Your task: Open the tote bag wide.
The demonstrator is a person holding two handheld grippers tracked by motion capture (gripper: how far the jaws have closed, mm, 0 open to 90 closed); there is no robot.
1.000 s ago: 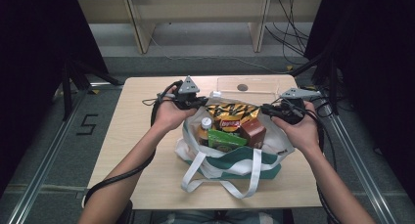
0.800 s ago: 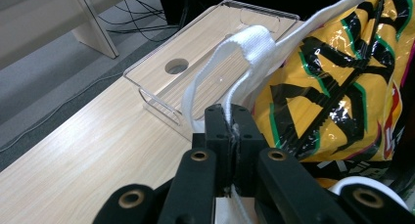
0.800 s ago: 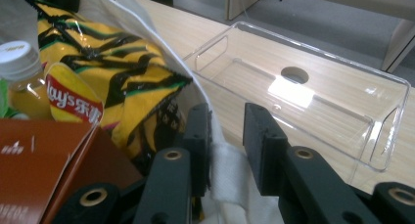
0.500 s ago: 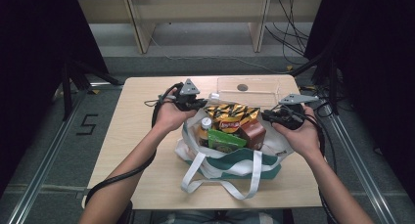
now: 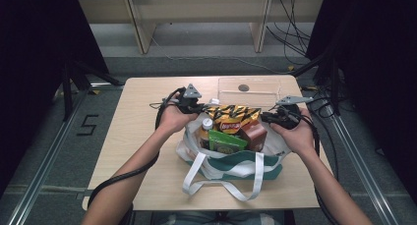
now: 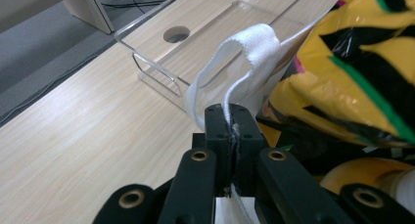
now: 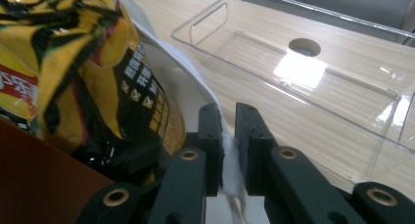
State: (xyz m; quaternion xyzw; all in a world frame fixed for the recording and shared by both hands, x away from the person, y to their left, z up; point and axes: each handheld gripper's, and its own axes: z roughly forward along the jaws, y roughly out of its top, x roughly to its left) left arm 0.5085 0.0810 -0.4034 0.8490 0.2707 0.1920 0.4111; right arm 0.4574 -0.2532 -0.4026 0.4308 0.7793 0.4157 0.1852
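We hold the bag [image 5: 231, 158] by its far rim with both tools, and what has changed over the last second is height: both hands sit lower than they did, so the bag, which hung slightly lifted between them, now rests with its base on the table [image 5: 133, 151], near the middle and just in front of the clear tray [image 5: 248, 90]. The left tool [image 6: 234, 128] is clamped fully shut on the white strap [image 6: 244, 53], which loops up out of its jaws in the left gripper view. The right tool [image 7: 226, 136] has a fold of the bag's white cloth between its jaws; these have just been closing a little further, and the cloth looks pinched, though a narrow gap shows beside it on one side (so the hold may be lighter than the left one). The snack bag [image 5: 233, 118] stands tall out of the opening, with a bottle [image 5: 207, 129], a green packet [image 5: 226, 142] and a brown box [image 5: 252, 135] crowded beside it, and the near handles [image 5: 223, 178] lie slack on the table. We judge that the lowering is about done and the load is carried by the table, so the next step is probably to let go or regrip.
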